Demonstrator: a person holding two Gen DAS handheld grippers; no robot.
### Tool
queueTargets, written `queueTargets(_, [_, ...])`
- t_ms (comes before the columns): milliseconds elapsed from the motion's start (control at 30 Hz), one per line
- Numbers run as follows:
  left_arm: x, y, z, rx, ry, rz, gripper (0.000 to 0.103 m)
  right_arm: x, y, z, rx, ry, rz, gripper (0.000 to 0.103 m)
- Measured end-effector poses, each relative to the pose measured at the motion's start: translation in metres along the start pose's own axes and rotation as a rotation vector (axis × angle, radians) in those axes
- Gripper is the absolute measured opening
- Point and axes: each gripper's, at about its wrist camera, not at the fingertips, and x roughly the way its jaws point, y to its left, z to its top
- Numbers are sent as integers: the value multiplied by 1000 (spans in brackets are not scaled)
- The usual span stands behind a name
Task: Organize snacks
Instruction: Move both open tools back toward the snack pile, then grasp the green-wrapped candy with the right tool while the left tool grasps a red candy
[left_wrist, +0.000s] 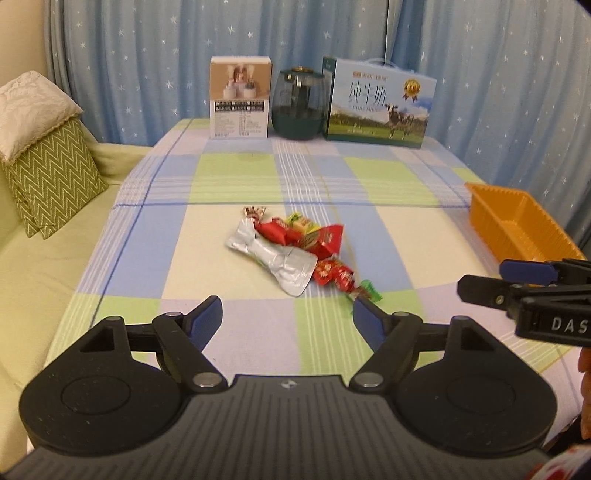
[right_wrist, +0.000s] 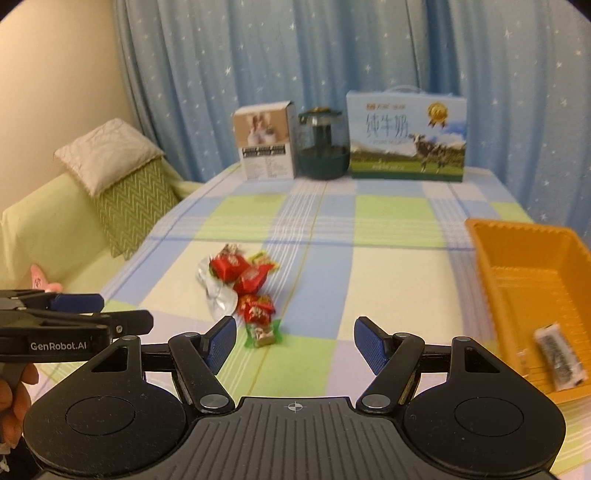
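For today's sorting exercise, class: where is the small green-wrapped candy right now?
The green-wrapped candy lies on the checked tablecloth at the near end of the snack pile, just ahead of the right gripper, left of the orange tray.

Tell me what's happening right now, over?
Both grippers, left and right, open, empty. Snack pile loose on table; one packet already in tray. Nothing in the way.

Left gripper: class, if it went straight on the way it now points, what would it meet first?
Probably the silver foil packet at the near side of the snack pile. The left gripper, open and empty, points down at the checked tablecloth; depth is unclear, so bare cloth might come first.
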Motion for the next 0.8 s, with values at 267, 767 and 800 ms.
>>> queueTargets(267, [43, 15, -9, -16, 41, 32, 75, 52, 6, -16, -34, 25, 44, 71])
queueTargets(767, [82, 34, -6, -77, 92, 31, 75, 114, 20, -24, -124, 58, 46, 66])
queueTargets(800, [83, 34, -6, -82, 96, 25, 75, 116, 21, -25, -134, 63, 47, 59])
